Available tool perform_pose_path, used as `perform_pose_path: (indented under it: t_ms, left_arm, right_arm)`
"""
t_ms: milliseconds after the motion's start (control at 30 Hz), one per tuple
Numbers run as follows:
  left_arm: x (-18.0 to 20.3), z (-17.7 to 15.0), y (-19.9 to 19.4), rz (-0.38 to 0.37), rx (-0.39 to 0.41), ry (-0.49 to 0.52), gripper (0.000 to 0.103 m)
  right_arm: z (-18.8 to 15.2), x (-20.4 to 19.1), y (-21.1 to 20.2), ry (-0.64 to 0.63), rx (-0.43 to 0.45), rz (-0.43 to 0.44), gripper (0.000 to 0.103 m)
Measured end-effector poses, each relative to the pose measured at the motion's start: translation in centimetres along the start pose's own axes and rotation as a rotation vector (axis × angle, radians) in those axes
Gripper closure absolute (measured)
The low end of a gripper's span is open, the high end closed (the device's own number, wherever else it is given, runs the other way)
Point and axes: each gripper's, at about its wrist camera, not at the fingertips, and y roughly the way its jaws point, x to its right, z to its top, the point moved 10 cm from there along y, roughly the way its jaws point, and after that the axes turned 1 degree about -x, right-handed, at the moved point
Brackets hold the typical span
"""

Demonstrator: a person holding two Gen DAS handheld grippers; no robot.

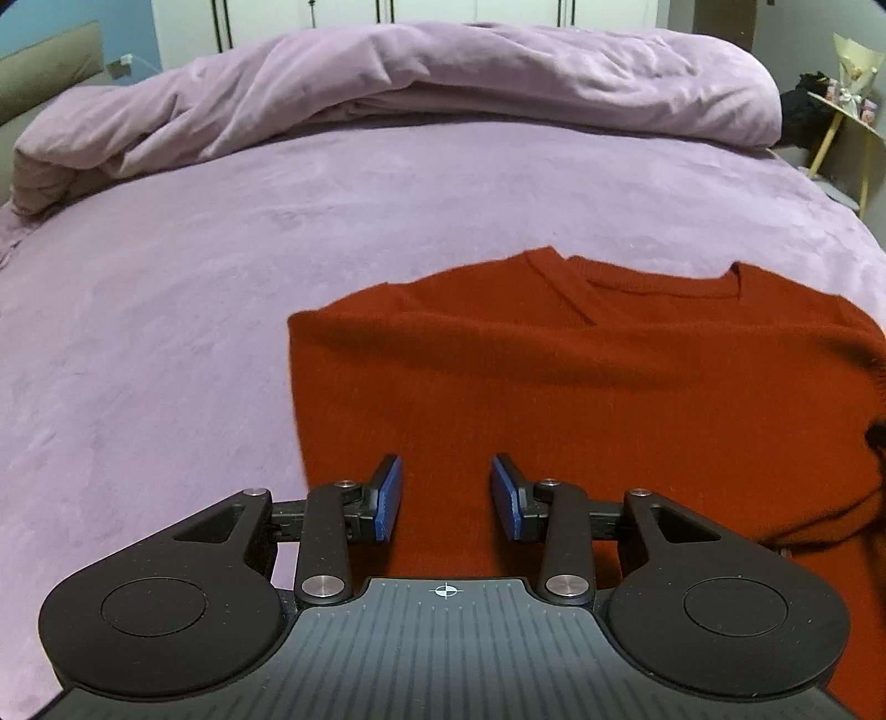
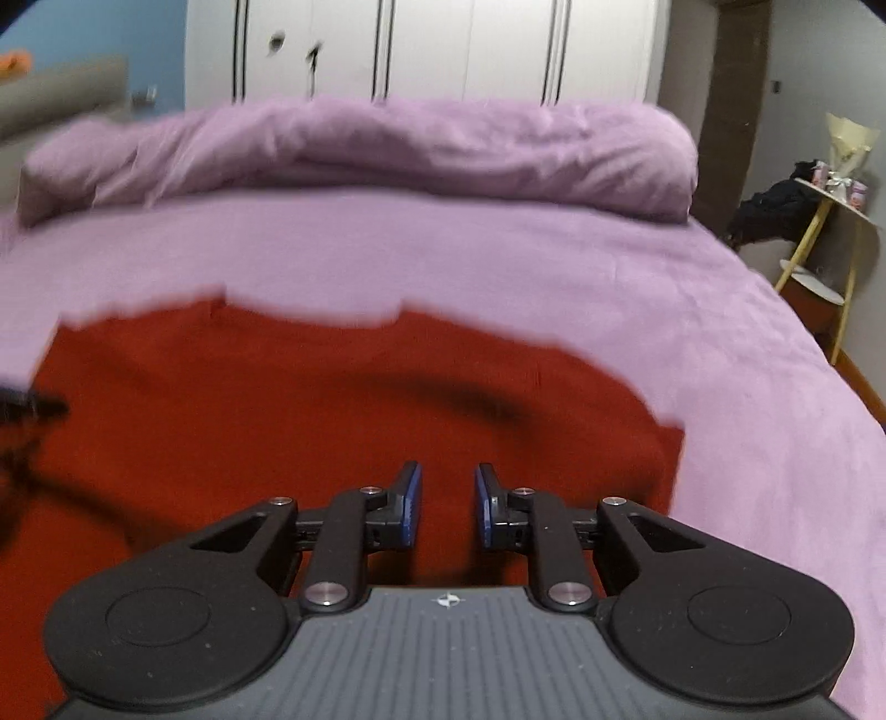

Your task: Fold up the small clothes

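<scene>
A rust-red V-neck sweater (image 1: 554, 376) lies flat on the purple bed sheet (image 1: 166, 332), its collar at the far side. My left gripper (image 1: 446, 462) hovers over the sweater's near left part, close to its straight left edge. Its blue pads (image 1: 387, 498) stand well apart with nothing clamped between them. In the blurred right wrist view the same sweater (image 2: 277, 399) spreads to the left. My right gripper (image 2: 447, 468) is over its near right part. The right jaws are narrower, with a clear gap and only fabric underneath.
A bunched purple duvet (image 1: 443, 77) lies across the far end of the bed. A white wardrobe (image 2: 443, 44) stands behind it, and a small yellow-legged side table (image 2: 830, 205) to the right. A dark shape with a cord (image 1: 819, 515) shows at the sweater's right edge.
</scene>
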Motion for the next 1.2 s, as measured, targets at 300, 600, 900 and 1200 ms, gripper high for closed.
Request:
perform_pose_path:
  t_ms: [300,600,900,1200]
  left_arm:
    - [-0.3,0.0,0.5,0.030,-0.027,0.010,0.053]
    - [-3.6,-3.1,-4.1,0.109,-0.066,0.049,0.055]
    - [-7.8,-16.9,-15.0,-0.097,-0.199,-0.037,0.055]
    - [-8.7,-22.8,-18.2,-0.263,-0.269,-0.224,0.058]
  right_arm:
    - [-0.5,0.3,0.2,-0.028,0.027,-0.016,0.085]
    - [-2.1,4.5,-6.2,0.359,-0.057,0.089,0.081]
    - [-16.5,5.8,-19.6,0.540,-0.185,0.258,0.053]
    - [-20.7,6.8,-23.4,0.580,-0.255,0.239,0.054]
